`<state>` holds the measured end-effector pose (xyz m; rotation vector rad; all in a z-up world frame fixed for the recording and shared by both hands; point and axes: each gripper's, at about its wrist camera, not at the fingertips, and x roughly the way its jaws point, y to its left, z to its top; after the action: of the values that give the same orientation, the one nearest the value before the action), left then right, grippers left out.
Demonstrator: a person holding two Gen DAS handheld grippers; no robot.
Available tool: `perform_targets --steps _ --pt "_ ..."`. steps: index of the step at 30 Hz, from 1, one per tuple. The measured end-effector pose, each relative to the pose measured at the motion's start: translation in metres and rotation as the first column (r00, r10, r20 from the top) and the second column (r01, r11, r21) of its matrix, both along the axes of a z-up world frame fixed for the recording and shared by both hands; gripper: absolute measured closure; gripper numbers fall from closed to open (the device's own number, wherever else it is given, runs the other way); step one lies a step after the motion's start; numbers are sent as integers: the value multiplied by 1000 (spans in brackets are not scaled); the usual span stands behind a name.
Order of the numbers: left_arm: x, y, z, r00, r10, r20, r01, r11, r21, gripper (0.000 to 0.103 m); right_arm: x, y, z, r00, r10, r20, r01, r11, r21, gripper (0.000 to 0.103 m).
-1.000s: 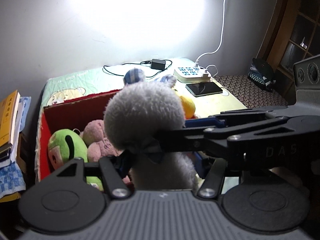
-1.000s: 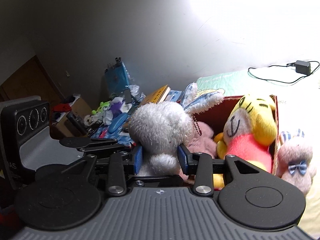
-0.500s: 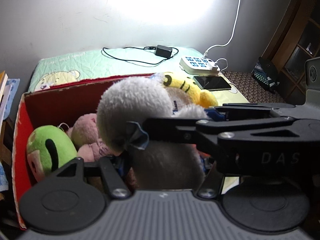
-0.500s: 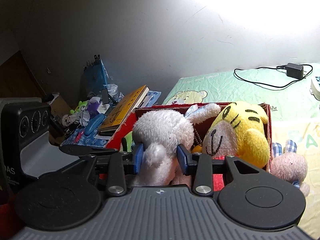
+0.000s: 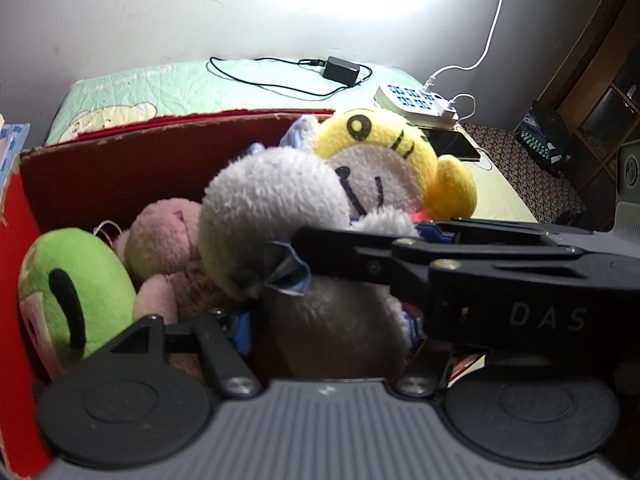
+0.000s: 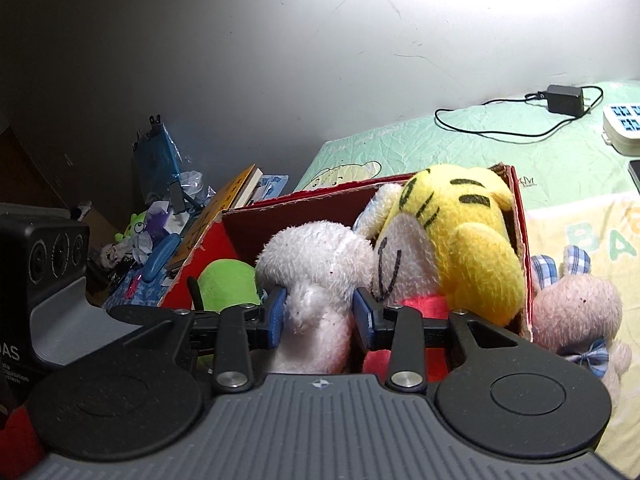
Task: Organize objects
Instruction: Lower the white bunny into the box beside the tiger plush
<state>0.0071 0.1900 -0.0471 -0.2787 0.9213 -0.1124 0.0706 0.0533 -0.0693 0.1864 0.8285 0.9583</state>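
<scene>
A white plush rabbit [image 6: 316,280] with a blue bow [image 5: 288,276] is over a red cardboard box [image 5: 120,160]. My right gripper [image 6: 320,316] is shut on the rabbit's body. My left gripper [image 5: 324,324] is also closed around the rabbit [image 5: 276,216], its blue pads [image 5: 242,326] against the lower body. The right gripper's black arm crosses the left wrist view. The box [image 6: 304,208] holds a yellow tiger plush [image 6: 460,232], a green plush [image 5: 76,292] and a pink plush [image 5: 164,240].
A small pink rabbit with checked ears [image 6: 576,312] lies on the bed outside the box's right wall. A power strip [image 5: 416,100], a black charger [image 5: 340,70] and a phone [image 5: 452,144] lie beyond. Books and clutter [image 6: 224,200] are left of the box.
Both grippers have carried the white rabbit forward and down, from above the box's near edge into the box beside the yellow tiger. Both grips are unchanged.
</scene>
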Motion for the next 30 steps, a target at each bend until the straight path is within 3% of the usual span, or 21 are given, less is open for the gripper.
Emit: perform_targets --steps 3,18,23,30 --pt "3 -3 -3 1000 9 -18 -9 1000 10 27 0 1 -3 1000 -4 -1 4 1000 -7 62" --pt "9 -15 -5 998 33 -48 -30 997 70 17 -1 -13 -5 999 -29 -35 29 999 20 62" --pt "11 -21 -5 997 42 -59 -37 995 89 14 -1 -23 -7 994 -50 -94 57 996 70 62" --pt "13 -24 -7 996 50 -70 -42 993 111 12 -11 -25 -3 994 -69 -88 76 994 78 62"
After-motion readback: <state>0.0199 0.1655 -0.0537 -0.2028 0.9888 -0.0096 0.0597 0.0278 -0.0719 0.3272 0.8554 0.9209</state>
